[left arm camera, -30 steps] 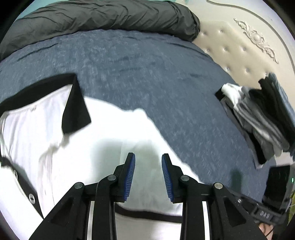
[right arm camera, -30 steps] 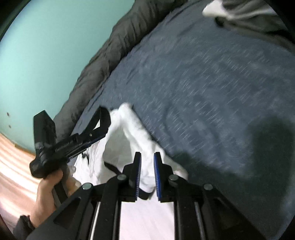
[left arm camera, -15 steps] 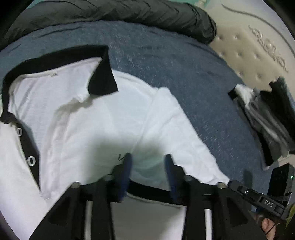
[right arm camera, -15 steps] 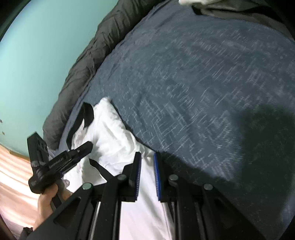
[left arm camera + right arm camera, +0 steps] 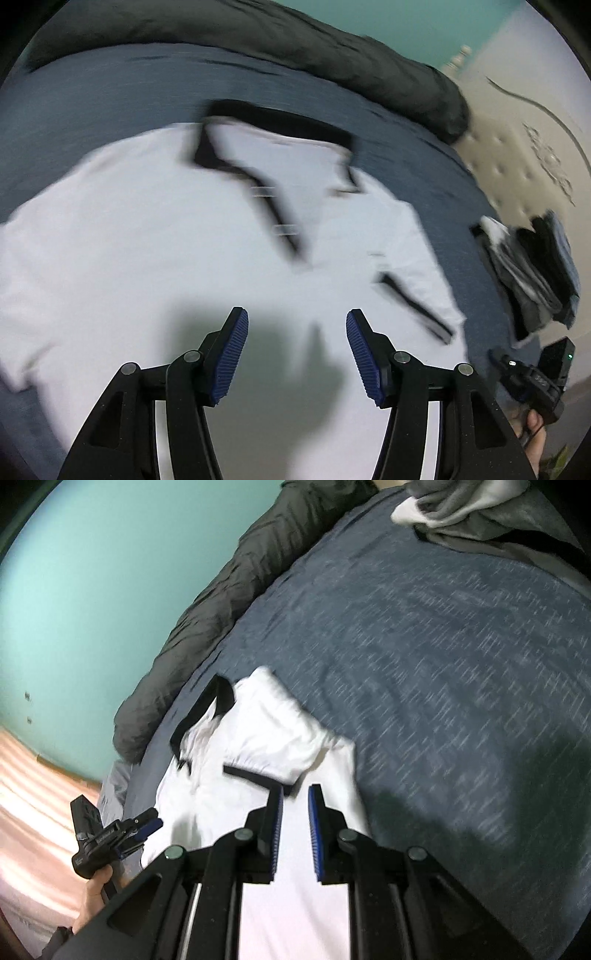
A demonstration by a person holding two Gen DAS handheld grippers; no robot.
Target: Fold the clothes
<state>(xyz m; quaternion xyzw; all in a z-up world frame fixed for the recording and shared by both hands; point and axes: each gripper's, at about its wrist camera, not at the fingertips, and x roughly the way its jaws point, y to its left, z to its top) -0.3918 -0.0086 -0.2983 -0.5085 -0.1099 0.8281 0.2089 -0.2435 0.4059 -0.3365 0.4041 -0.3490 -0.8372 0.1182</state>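
One white polo shirt (image 5: 155, 236) with a black collar (image 5: 280, 120) lies spread on the blue bedspread (image 5: 424, 672), one sleeve (image 5: 280, 734) folded in over the chest. Above its lower part, the left gripper (image 5: 297, 350) has jaws that are opening, with nothing between them. Over the shirt's side edge, the right gripper (image 5: 295, 830) keeps a narrow gap, also holding nothing. A pile of grey and black clothes (image 5: 532, 273) sits well apart, near the padded headboard (image 5: 517, 147). A dark quilt (image 5: 221, 587) lies bunched along the teal wall (image 5: 96, 572).

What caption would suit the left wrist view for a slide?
Left gripper, jaws opening and empty, above a white polo shirt spread on a blue bed.
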